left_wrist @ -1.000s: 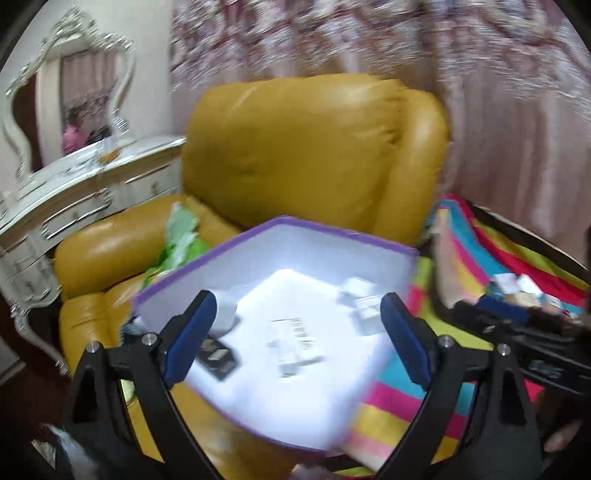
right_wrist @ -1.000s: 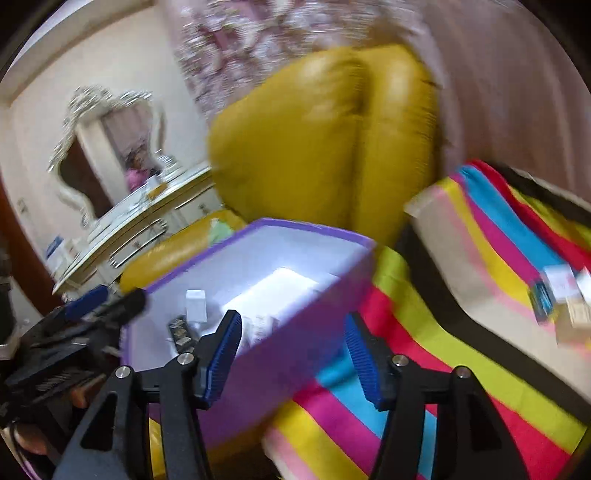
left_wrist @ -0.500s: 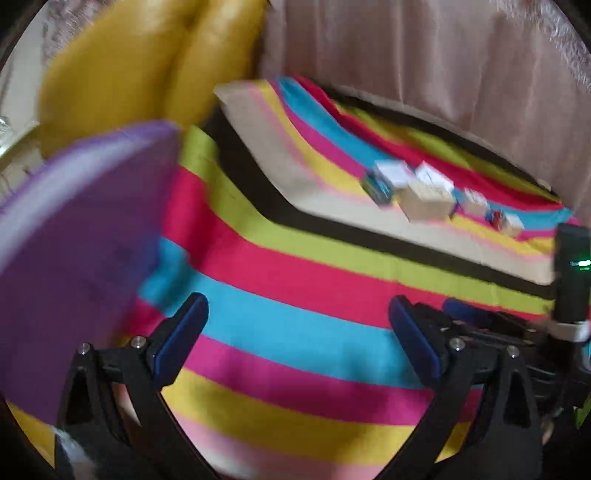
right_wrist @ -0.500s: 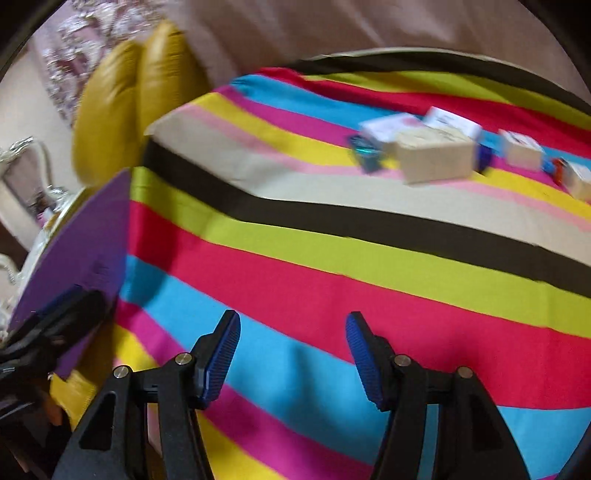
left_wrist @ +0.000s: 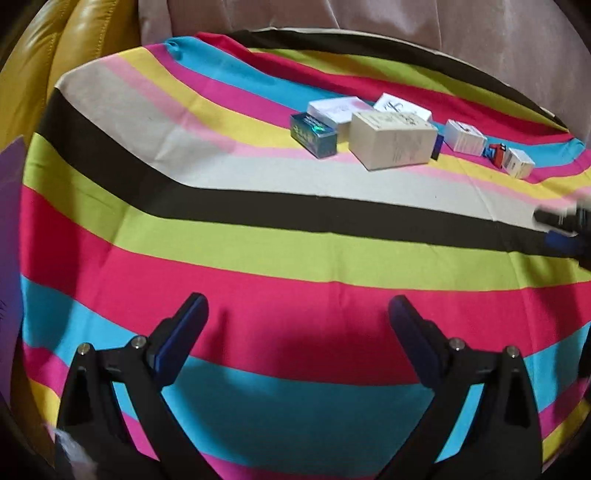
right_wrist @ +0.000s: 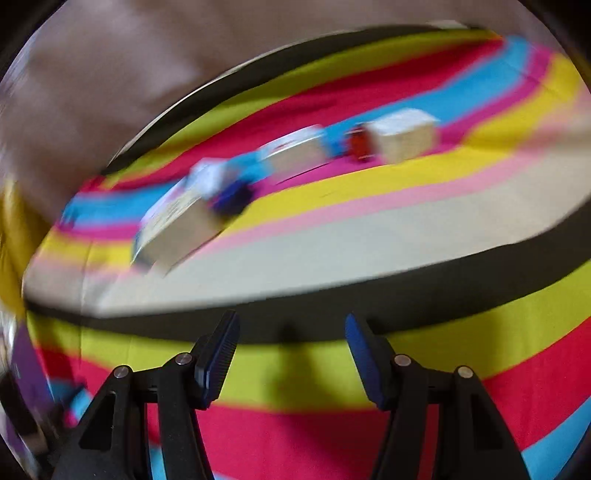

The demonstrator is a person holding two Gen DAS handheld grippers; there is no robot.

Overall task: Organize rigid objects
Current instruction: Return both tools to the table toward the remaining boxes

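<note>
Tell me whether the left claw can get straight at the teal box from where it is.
Probably yes: the left claw is open and empty, only bare striped cloth lies before the teal box, which sits at the cluster's near left end.

The striped cloth (left_wrist: 280, 254) is matt woven fabric, lightly creased, and the boxes on it look like paper card — the large beige box (left_wrist: 393, 139) dull, the small teal box (left_wrist: 314, 133) shiny and foil-like. The yellow armchair (left_wrist: 55, 55) is glossy leather — the curtain (left_wrist: 443, 22) soft and matt
</note>
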